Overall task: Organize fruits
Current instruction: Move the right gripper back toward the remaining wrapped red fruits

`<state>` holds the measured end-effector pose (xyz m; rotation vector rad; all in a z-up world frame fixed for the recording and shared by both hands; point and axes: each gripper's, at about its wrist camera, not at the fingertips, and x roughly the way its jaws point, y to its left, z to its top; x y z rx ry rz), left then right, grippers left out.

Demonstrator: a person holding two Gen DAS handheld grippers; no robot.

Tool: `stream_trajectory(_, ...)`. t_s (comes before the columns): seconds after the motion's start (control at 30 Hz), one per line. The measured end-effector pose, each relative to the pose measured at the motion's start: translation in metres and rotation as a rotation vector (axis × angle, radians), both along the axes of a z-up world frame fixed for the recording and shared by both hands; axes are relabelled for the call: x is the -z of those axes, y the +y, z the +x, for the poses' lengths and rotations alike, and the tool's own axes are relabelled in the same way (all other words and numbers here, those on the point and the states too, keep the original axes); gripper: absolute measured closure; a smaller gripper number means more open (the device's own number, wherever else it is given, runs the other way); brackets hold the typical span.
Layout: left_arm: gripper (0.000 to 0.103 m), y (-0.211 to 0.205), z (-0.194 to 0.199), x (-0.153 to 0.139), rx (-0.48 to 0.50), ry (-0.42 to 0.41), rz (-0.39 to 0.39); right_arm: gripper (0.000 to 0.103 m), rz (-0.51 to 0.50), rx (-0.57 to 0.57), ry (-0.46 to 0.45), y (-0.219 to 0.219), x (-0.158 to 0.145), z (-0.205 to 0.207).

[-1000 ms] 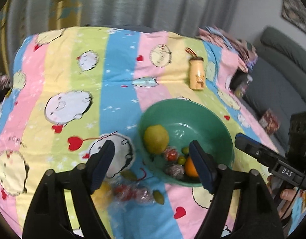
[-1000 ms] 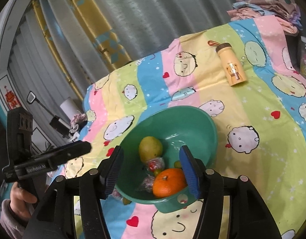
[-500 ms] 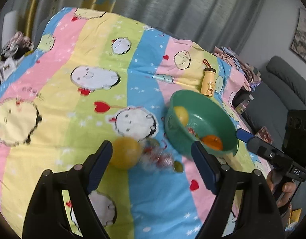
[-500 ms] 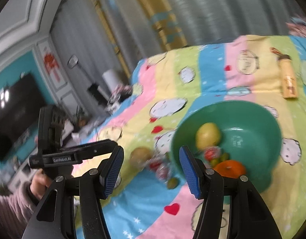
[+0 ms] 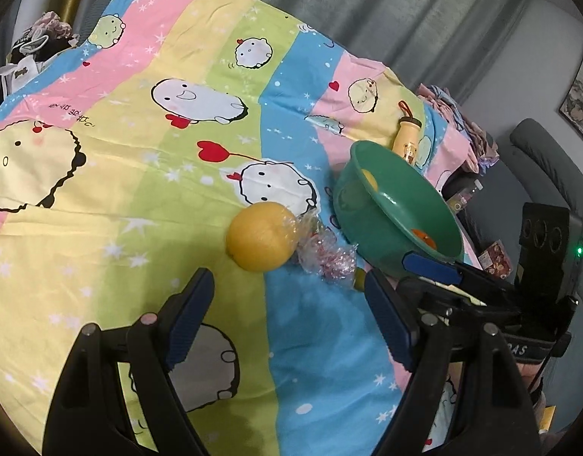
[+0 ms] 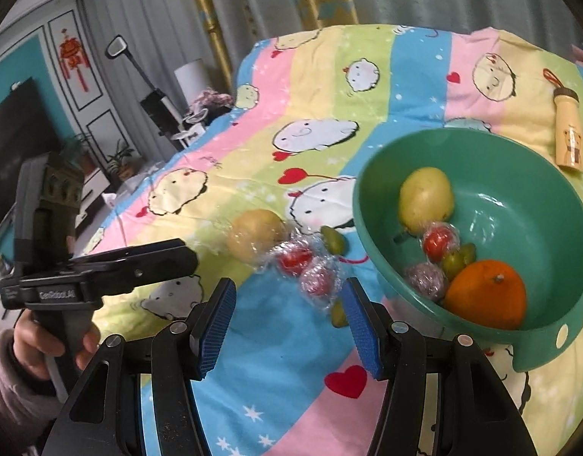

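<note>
Left tongs [image 5: 287, 304]: black frame, ribbed blue pads; jaws wide apart, nothing between them.
Right tongs [image 6: 287, 321]: same build; jaws set narrower, empty.
Hand [image 6: 44, 345]: grips the left tool's handle, at 9 o'clock in the right wrist view, above a pinkish sleeve.
Bedsheet [image 5: 139, 197]: soft striped cloth, pastel cartoon print, lightly creased.
Yellow fruit [image 5: 261, 236]: round, smooth, in clear film; on the sheet at 12 o'clock from the left tongs, just beyond the tips.
Wrapped red fruits [image 6: 304, 268]: small, round, in crinkled film; touching the yellow fruit, at 12 o'clock just ahead of the right tongs.
Green olives [image 6: 332, 240]: small, oval, glossy; beside the wrapped cluster.
Bowl [image 6: 557, 205]: green plastic, round, smooth; at 2 o'clock from the right tongs.
Bowl contents: pear [image 6: 426, 199], orange [image 6: 487, 293], wrapped and green small fruits.
Bottle [image 6: 567, 135]: tan cylinder lying on the sheet, at 1 o'clock beyond the bowl.
</note>
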<state>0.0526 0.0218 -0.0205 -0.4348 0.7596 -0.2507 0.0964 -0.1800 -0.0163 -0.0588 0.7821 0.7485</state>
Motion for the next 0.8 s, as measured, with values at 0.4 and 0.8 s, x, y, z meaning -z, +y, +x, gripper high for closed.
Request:
stream_trajectory(0.4,0.022,0.004,-0.007,0.0,0.008,-0.004,-0.004,0.044,-0.051,0.038,-0.008,0.007,0.008,0.0)
stream_trajectory(0.8,0.019,0.008,-0.01,-0.006,-0.011,-0.011,0.017,0.044,-0.086,0.085,-0.032,0.011,0.011,0.002)
